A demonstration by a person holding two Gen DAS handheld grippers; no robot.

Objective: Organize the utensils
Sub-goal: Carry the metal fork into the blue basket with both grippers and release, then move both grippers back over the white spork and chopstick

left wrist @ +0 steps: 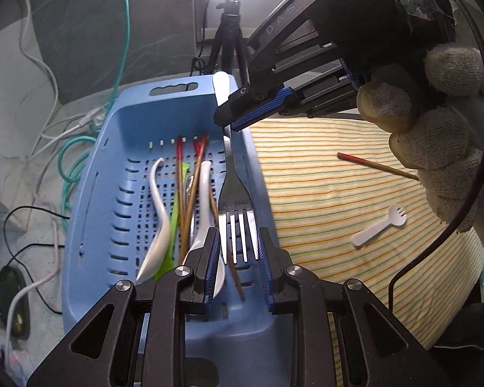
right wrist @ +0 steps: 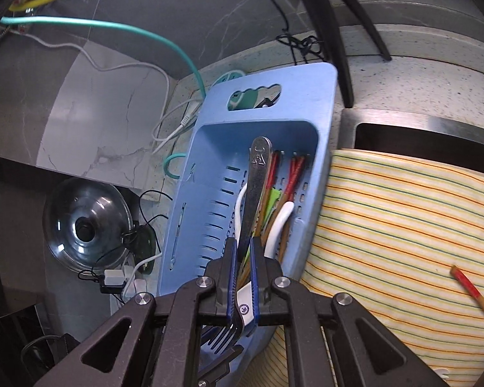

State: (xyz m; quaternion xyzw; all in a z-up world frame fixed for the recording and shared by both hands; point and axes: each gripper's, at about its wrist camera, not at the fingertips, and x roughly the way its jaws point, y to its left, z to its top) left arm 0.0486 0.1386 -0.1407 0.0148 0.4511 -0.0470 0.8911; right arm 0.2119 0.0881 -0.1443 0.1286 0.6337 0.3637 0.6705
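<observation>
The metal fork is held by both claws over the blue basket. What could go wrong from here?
1. The right claw and left claw both grip the metal fork; if only one lets go, it may swing and fall outside the blue basket.
2. Dropped, it may knock the white spoons and chopsticks already inside.
3. The small white fork and a chopstick on the striped cloth could be forgotten.

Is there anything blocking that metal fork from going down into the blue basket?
Nothing visible bars the way. The metal fork, held at its handle by the right gripper and at its tines by the left gripper, hangs over the blue basket, whose top is open. It would land on the white spoons and chopsticks already inside.
</observation>
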